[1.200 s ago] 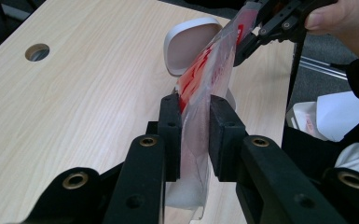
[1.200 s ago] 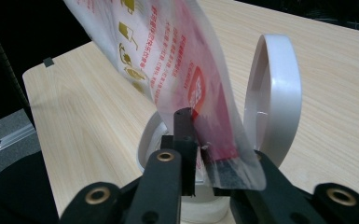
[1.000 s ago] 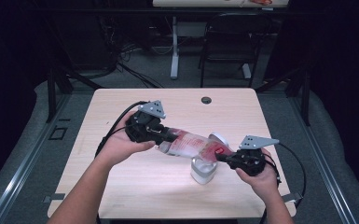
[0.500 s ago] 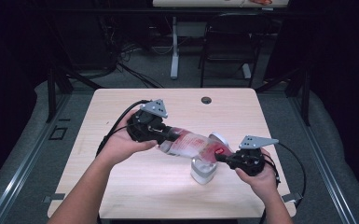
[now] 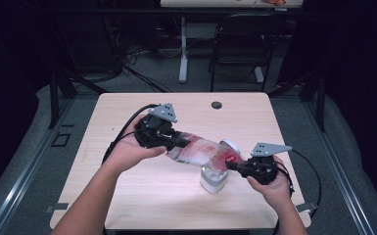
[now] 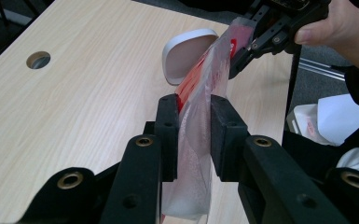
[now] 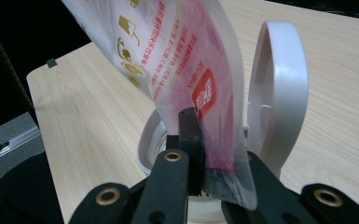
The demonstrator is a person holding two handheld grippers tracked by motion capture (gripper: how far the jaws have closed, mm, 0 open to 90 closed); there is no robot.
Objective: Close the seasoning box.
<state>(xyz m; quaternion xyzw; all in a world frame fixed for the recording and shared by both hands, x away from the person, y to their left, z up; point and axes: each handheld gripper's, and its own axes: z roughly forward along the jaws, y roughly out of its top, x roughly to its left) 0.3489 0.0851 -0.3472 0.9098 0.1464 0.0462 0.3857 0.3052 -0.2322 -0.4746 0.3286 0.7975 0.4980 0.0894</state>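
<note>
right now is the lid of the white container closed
No, the lid stands hinged up behind the plastic bag, leaving the white container open.

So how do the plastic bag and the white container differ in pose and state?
The plastic bag is soft, see-through with red print; the white container is rigid and opaque. The bag hangs tilted above the table, gripped at both ends by the left gripper and right gripper; the container stands on the table, lid open.

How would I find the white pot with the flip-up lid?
Look at the wooden table, near its front right side. Under the clear and red bag stretched between the two tools sits the white pot. It is the one round white thing, its lid standing open.
</note>
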